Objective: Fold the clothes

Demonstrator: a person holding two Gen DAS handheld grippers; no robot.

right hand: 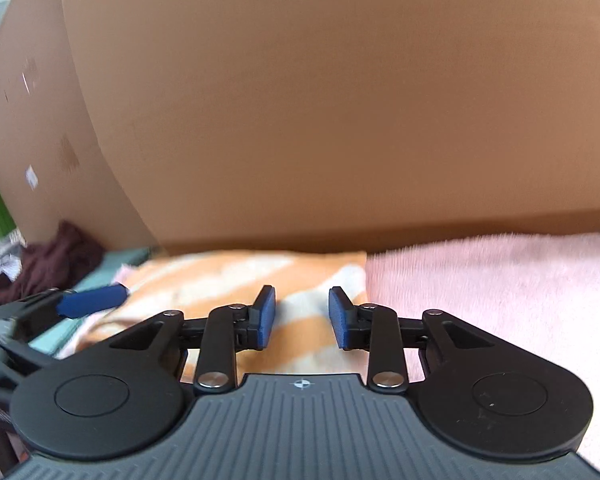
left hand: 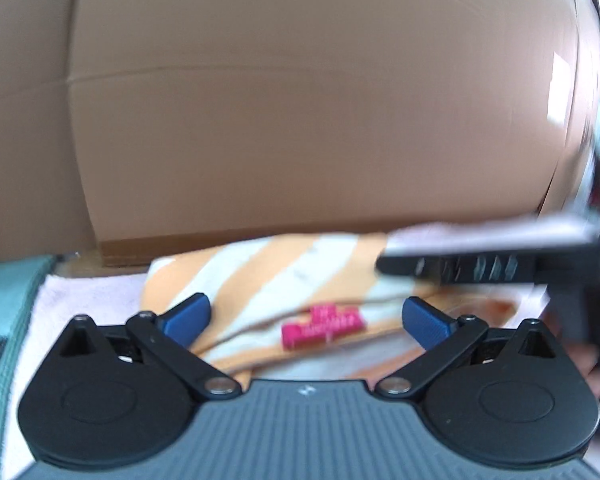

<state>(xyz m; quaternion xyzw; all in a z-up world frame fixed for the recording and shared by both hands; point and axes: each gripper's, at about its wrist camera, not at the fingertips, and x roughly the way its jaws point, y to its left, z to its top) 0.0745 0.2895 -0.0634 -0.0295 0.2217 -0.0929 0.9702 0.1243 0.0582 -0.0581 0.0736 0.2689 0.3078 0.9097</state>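
An orange-and-white striped garment [left hand: 284,276] with a pink printed logo [left hand: 324,326] lies on a pale pink fleece cover [right hand: 500,288]. My left gripper [left hand: 306,320] hovers just above it, jaws wide open, nothing between the blue pads. In the right wrist view the same garment [right hand: 228,276] lies ahead, with my right gripper [right hand: 302,316] open over its right part, the blue pads a hand's width apart and empty. The right gripper's black body crosses the right side of the left wrist view, blurred. One blue pad of the left gripper shows at the left of the right wrist view.
A large cardboard box [left hand: 300,100] stands close behind the garment and fills the upper part of both views. A teal towel [left hand: 4,312] lies at the left. A dark maroon cloth [right hand: 56,260] is heaped at the far left beside the box.
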